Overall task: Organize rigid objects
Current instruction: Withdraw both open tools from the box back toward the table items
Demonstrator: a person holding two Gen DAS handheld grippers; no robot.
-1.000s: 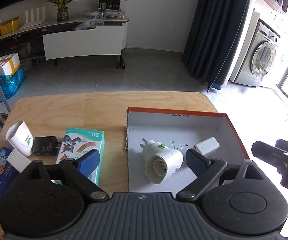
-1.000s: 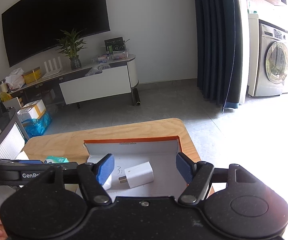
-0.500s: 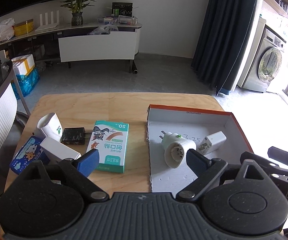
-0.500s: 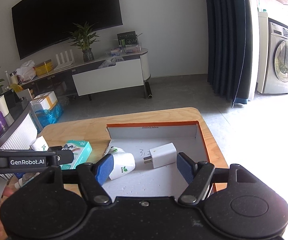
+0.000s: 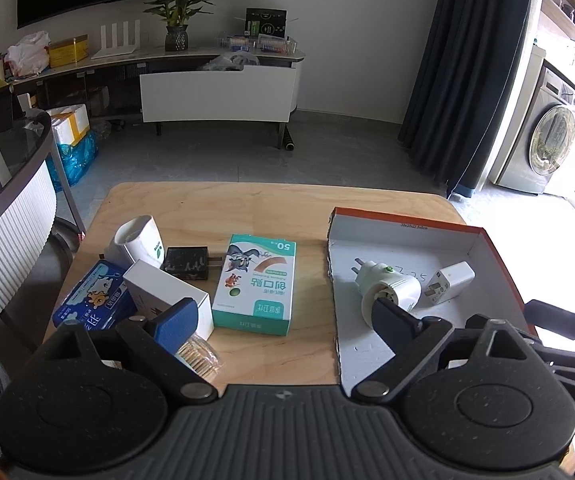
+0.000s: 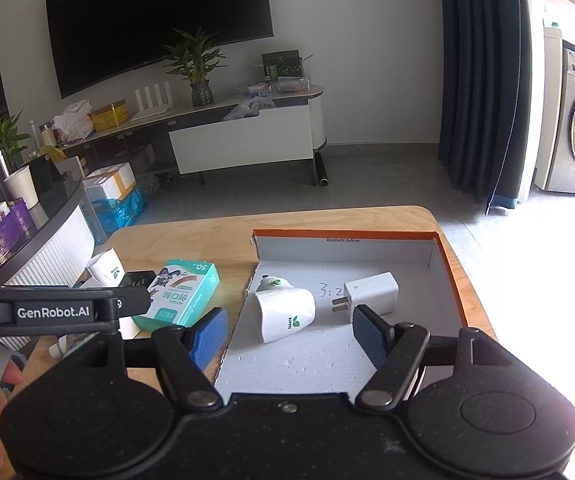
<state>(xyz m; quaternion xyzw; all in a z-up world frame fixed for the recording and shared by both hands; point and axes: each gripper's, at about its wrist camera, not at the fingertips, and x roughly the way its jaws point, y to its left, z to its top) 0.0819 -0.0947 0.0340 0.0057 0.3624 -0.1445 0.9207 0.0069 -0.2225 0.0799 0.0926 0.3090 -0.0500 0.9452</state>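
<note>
Rigid objects split in two groups: orange-rimmed box (image 5: 499,264) at the table's (image 5: 247,208) right side already holds a round white plug adapter (image 5: 389,290) and a square white charger (image 5: 449,282), lying near each other in the box's far half, not touching as far as I can tell. Rest sit loose at the table's left edge: teal bandage box (image 5: 257,286) flat near the middle, black charger (image 5: 187,263) just beside it, prongs toward it, white cup-shaped adapter (image 5: 139,240) behind that, white carton (image 5: 165,294) leaning over a blue tissue pack (image 5: 91,300), clear packet (image 5: 199,354) at the near edge.

My left gripper (image 5: 283,320) hangs above the near edge, jaws spread wide, nothing between them. My right gripper (image 6: 289,330) hovers over the box's near end, jaws also wide, empty.

Next likely pick, my guess: teal bandage box, closest to the left gripper. Looks like light cardboard, stiff enough but would dent if squeezed hard; grab across the short width, long sides between the pads. Black charger is hard plastic, small, probably slick; take the flat sides, stay off the prongs. Cup-shaped adapter is rounded, could roll or squirt out, so pinch across the body middle.
</note>
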